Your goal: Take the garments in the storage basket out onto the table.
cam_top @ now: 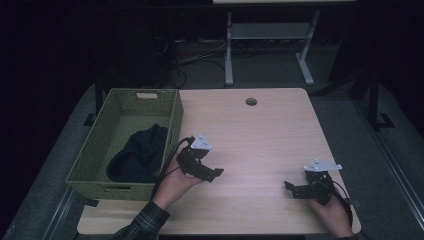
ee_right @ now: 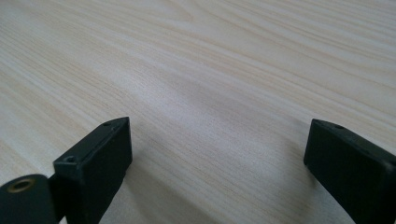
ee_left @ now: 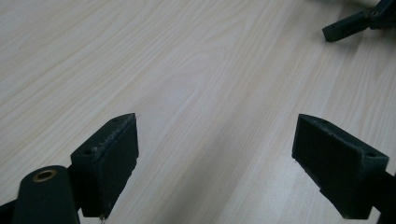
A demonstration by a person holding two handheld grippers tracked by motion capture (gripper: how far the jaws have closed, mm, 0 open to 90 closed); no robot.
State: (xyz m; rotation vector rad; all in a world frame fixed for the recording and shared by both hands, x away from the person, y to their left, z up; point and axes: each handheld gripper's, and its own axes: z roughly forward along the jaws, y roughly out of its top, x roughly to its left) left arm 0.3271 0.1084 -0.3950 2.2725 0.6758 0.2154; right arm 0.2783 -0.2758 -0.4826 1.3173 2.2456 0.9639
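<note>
A wood table (cam_top: 260,135) is seen, w/ a green basket (cam_top: 172,117) set on its left part, and a dark cloth (cam_top: 140,152) is held inside the basket. The left gripper (cam_top: 212,174) is held just beside the basket, jaws wide apart, nothing between them. The right gripper (cam_top: 292,189) is held near the front-right edge, well apart from the cloth, jaws also spread & empty.

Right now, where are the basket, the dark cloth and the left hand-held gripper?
basket (cam_top: 93,150): high view, left woven wall.
dark cloth (cam_top: 141,152): high view, middle of the bundle.
left hand-held gripper (cam_top: 212,173): high view, between its fingertips.
</note>
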